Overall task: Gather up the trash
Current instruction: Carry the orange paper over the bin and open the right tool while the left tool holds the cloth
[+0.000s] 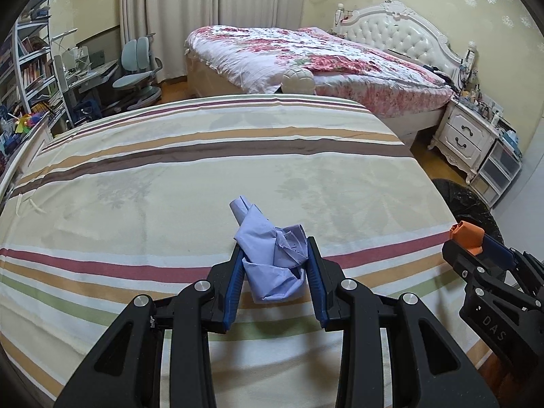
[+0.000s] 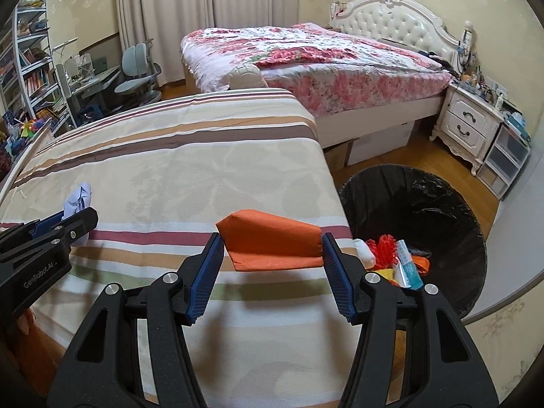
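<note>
My left gripper [image 1: 274, 250] is shut on a crumpled light-blue paper [image 1: 268, 258] and holds it just above the striped bed sheet [image 1: 170, 176]. My right gripper [image 2: 272, 241] is shut on a folded orange paper [image 2: 272, 241], held above the sheet's right edge. The orange paper [image 1: 465, 234] and right gripper also show at the right of the left wrist view. The blue paper [image 2: 79, 199] and left gripper show at the left of the right wrist view. A bin with a black liner [image 2: 442, 200] stands on the floor right of the bed, holding several colourful scraps [image 2: 394, 255].
A second bed with a floral quilt [image 2: 306, 57] stands behind. A white nightstand [image 2: 469, 125] and plastic drawers [image 2: 506, 156] are at the right wall. A desk, blue chair [image 2: 139, 68] and bookshelf [image 2: 30, 64] are at the left. Wooden floor surrounds the bin.
</note>
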A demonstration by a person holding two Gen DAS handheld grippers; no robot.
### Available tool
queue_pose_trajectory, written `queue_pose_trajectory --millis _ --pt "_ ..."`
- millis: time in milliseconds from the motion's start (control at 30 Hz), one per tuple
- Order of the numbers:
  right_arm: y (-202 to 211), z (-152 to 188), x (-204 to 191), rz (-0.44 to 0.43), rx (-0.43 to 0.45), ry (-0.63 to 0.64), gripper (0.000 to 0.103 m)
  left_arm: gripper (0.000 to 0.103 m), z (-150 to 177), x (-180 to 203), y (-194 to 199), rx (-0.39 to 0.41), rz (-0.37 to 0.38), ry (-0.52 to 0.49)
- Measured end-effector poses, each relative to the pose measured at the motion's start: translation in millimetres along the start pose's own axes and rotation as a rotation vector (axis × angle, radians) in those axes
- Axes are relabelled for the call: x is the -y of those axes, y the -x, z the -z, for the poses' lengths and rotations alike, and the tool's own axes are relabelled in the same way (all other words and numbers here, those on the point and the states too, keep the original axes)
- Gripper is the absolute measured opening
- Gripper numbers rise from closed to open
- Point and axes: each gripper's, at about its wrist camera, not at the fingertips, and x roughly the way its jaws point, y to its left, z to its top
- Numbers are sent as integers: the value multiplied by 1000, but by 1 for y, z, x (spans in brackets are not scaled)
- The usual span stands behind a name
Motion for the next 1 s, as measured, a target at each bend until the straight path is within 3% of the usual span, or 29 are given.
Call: queue_pose_trajectory --millis 1000 --pt "6 -1 153 202 61 -237 57 35 -17 162 -18 43 189 -238"
